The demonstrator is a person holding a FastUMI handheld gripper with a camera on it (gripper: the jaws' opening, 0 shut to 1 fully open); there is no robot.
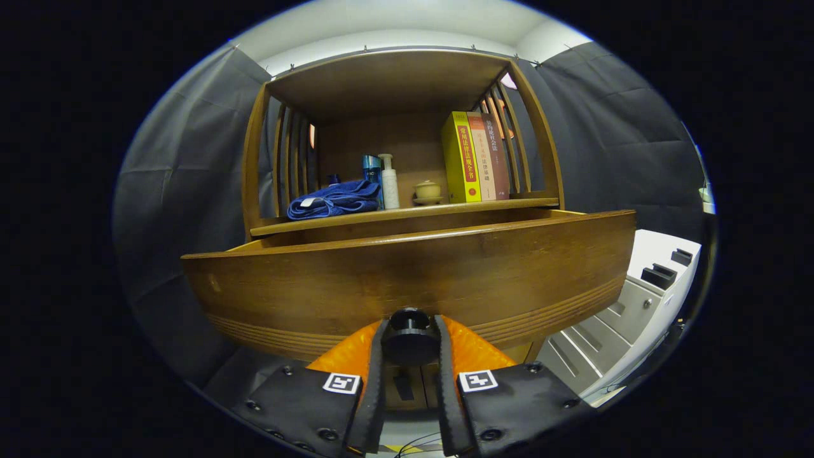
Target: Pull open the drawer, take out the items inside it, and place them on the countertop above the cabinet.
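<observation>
Inside, the open drawer (407,280) is hidden; fingers (410,343) clamp its knob (410,327).

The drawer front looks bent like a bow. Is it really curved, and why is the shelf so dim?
Gripper view: fisheye distortion bows the drawer front; the tongs grip its knob; the shelf top shades the books and blue cloth; focus stays sharp.

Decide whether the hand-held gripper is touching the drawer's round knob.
Touching. The gripper view shows the hand-held gripper with both fingers pressed against the sides of the knob on the drawer front, no gap.
</observation>
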